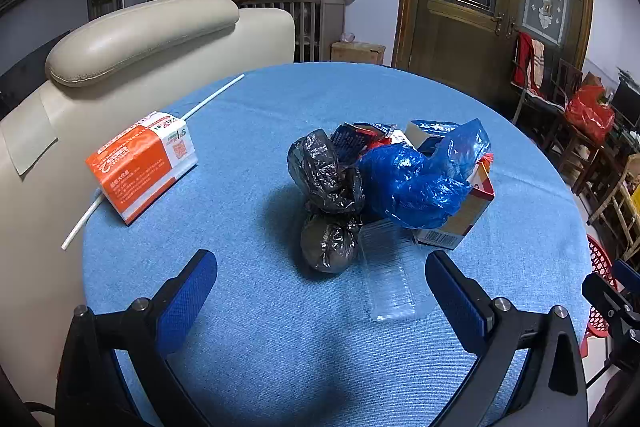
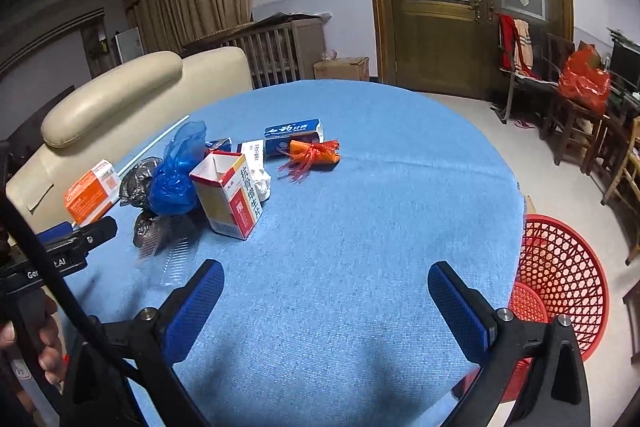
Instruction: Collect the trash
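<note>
Trash lies on a round blue table [image 1: 256,327]: a crumpled black bag [image 1: 326,199], a blue plastic bag [image 1: 420,175], an open red-and-white carton [image 2: 228,199], a clear plastic tray [image 1: 390,271], an orange box [image 1: 142,163] and a white straw [image 1: 200,105]. The right wrist view also shows a blue box [image 2: 294,135] and an orange net bundle [image 2: 314,154]. My left gripper [image 1: 320,263] is open and empty, just short of the black bag. My right gripper [image 2: 326,277] is open and empty over bare cloth.
A red mesh basket [image 2: 564,275] stands on the floor by the table's right edge. A beige sofa [image 1: 132,39] borders the table's left side. Wooden doors [image 1: 480,7] and chairs with a red bag [image 2: 584,83] are behind.
</note>
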